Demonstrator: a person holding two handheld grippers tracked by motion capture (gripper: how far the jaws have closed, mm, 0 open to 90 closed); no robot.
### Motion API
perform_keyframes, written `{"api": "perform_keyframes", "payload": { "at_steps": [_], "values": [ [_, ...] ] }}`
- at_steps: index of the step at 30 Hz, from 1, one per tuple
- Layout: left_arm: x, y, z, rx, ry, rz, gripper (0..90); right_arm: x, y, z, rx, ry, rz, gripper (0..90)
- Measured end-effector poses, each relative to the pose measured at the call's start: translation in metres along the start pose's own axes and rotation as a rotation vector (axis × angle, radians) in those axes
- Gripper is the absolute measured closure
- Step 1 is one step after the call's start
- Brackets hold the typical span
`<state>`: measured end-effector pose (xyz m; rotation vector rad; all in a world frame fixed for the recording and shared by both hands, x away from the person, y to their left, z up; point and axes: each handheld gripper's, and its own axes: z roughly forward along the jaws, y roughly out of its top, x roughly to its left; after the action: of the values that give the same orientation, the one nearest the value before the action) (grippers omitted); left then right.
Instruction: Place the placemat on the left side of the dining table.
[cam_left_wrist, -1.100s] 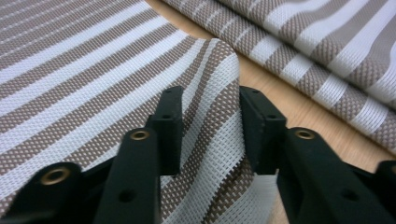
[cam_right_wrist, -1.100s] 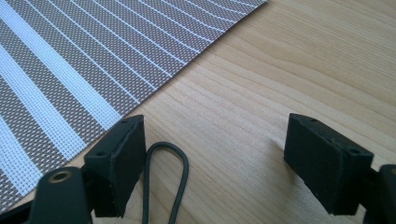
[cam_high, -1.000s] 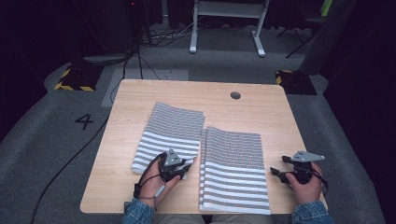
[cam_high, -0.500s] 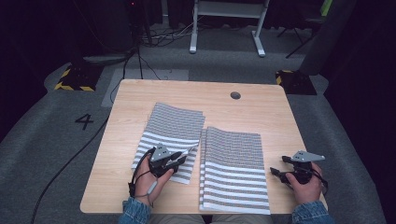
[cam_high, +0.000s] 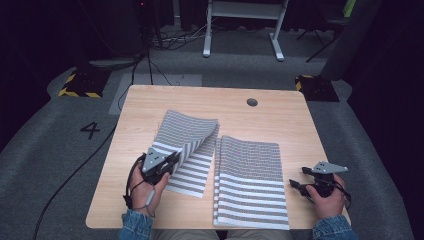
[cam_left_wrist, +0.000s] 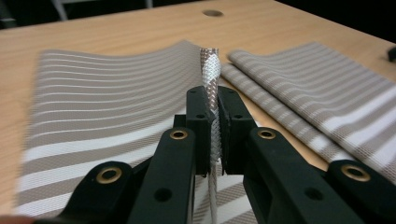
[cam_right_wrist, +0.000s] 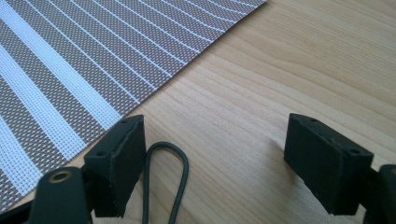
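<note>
Left gripper (cam_high: 167, 161) clamped on the near-side edge of the left placemat (cam_high: 186, 145); jaws have just been closing, woven edge pinched between them. The mat lifts and curls ahead of our jaws: light, floppy, probably slippery. We judge an edge grip near a corner best. Right gripper (cam_high: 298, 179) rests with jaws apart, beside the right placemat (cam_high: 250, 182).

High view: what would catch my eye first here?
Two striped woven mats lie side by side on the wooden table. The left hand-held gripper pinches the left mat by its edge, its jaws having just closed, and lifts that side into a curl. The right mat lies flat, with the right hand-held gripper open beside it.
</note>
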<state>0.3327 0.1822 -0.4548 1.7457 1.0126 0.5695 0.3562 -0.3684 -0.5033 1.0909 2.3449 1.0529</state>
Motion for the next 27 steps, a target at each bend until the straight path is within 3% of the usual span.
{"api": "perform_keyframes", "payload": {
  "at_steps": [3,7,12,15,24,25,26,27],
  "values": [
    [0.010,0.001,-0.010,-0.023,0.055,0.011,84.5,0.000,0.000,0.000,0.000,0.000,0.000,21.2],
    [0.025,0.001,-0.023,-0.048,0.121,-0.009,84.6,0.000,0.000,0.000,0.000,0.000,0.000,21.2],
    [0.039,-0.002,-0.034,-0.067,0.170,-0.031,84.7,0.000,0.000,0.000,0.000,0.000,0.000,21.2],
    [0.051,-0.003,-0.046,-0.089,0.223,-0.053,84.6,0.000,0.000,0.000,0.000,0.000,0.000,21.2],
    [0.070,-0.009,-0.063,-0.110,0.303,-0.097,84.5,0.000,0.000,0.000,0.000,0.000,0.000,21.2],
    [0.075,-0.011,-0.067,-0.107,0.333,-0.110,84.3,0.000,0.000,0.000,0.000,0.000,0.000,21.2],
    [0.075,-0.011,-0.067,-0.107,0.333,-0.110,84.2,0.000,0.000,0.000,0.000,0.000,0.000,21.2],
    [0.080,-0.015,-0.071,-0.100,0.373,-0.136,84.0,0.000,0.000,0.000,0.000,0.000,0.000,21.2]
  ]
}}
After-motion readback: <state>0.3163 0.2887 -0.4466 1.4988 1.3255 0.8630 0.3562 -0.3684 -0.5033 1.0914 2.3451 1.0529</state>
